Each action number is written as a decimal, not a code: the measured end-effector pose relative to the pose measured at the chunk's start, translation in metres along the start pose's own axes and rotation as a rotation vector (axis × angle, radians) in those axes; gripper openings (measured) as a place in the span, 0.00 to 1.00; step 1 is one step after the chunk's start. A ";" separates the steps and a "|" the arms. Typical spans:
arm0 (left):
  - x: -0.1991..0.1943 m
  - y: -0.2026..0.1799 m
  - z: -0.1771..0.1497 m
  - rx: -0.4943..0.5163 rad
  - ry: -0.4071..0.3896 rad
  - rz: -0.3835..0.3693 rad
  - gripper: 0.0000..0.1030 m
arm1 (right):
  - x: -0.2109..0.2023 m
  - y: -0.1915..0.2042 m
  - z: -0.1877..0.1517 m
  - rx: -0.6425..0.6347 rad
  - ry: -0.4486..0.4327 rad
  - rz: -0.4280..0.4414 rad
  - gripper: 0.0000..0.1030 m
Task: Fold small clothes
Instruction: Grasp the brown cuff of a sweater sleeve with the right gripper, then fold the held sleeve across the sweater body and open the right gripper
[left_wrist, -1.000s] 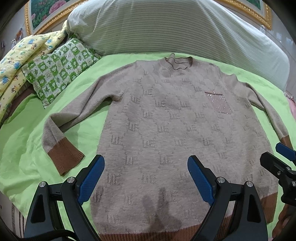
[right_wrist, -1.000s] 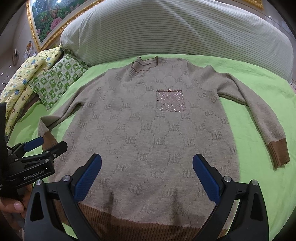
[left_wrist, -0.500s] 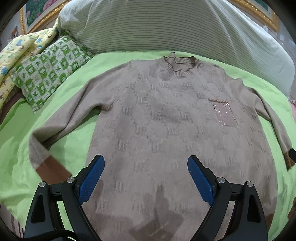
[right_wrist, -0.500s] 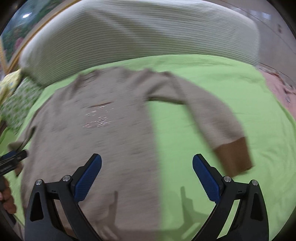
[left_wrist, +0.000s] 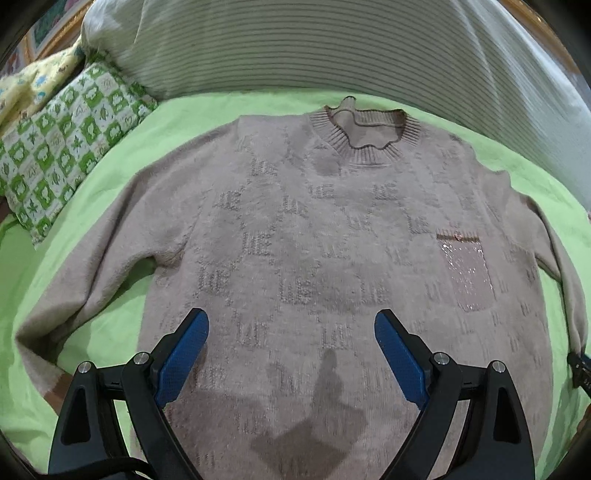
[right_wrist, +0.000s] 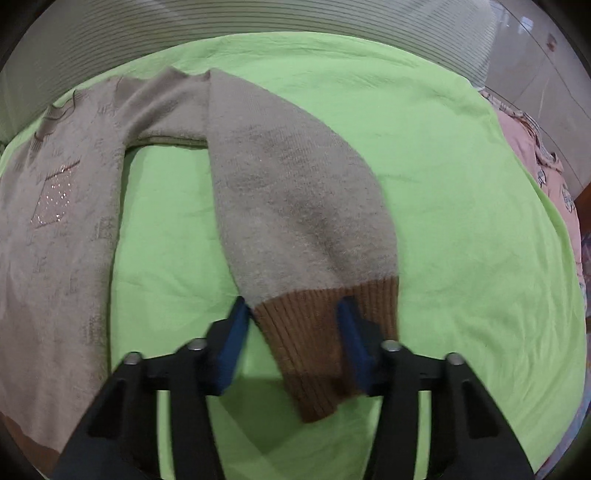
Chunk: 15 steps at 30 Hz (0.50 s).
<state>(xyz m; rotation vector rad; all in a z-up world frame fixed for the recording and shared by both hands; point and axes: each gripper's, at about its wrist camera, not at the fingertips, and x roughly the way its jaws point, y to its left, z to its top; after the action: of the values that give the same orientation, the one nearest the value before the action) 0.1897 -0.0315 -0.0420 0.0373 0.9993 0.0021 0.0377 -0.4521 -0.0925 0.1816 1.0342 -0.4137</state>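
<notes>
The sweater (left_wrist: 332, 258) is lying flat on the green sheet (right_wrist: 461, 184). The right gripper (right_wrist: 293, 332) is closing its 2 fingers around the brown cuff (right_wrist: 314, 332), not yet pinching; it risks catching the sheet. The left gripper (left_wrist: 291, 354) is hovering, jaws wide.

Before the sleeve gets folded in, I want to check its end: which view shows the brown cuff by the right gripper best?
The right wrist view: the brown ribbed cuff lies sharp and close between the closing right gripper's fingers. The left wrist view shows only that sleeve running to the frame's edge, its cuff unseen.
</notes>
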 end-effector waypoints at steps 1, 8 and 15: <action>0.001 0.002 0.000 -0.007 0.002 -0.003 0.89 | -0.004 -0.001 0.005 0.024 0.004 0.028 0.08; -0.004 0.020 -0.003 -0.041 -0.004 -0.069 0.89 | -0.088 0.089 0.082 0.020 -0.160 0.505 0.08; -0.006 0.026 0.004 -0.108 -0.008 -0.156 0.89 | -0.134 0.272 0.161 -0.150 -0.205 0.951 0.29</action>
<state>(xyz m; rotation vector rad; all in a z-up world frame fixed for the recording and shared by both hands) 0.1902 -0.0058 -0.0335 -0.1393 0.9903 -0.0871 0.2192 -0.2261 0.0919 0.4559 0.6721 0.4987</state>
